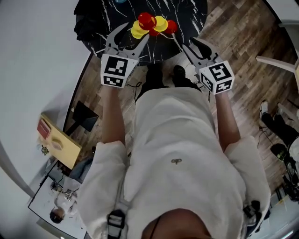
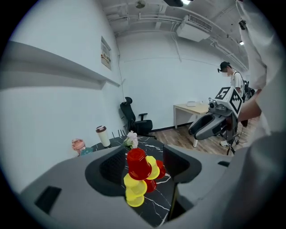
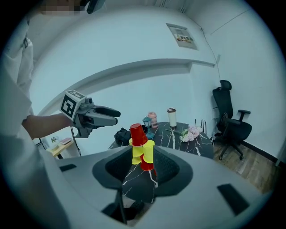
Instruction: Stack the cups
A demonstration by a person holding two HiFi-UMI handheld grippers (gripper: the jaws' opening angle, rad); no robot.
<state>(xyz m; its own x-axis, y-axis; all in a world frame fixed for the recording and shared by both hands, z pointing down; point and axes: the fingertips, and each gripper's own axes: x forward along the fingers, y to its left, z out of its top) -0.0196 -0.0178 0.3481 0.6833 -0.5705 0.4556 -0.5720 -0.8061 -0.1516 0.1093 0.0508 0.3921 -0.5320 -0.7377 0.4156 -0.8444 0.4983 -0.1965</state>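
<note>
Red and yellow cups stand upside down as a small pyramid on the black marble table, with a red cup on top. My left gripper hovers just in front of the pyramid's left side, its jaws apart and nothing between them. My right gripper is in front of the pyramid's right side, also open and empty. In the left gripper view the pyramid shows beyond the left gripper. In the right gripper view the pyramid stands past the right gripper.
Farther back on the table are a paper coffee cup, a pink bottle, flowers and a black bag. A black office chair stands beside the table. A desk and another person are across the room.
</note>
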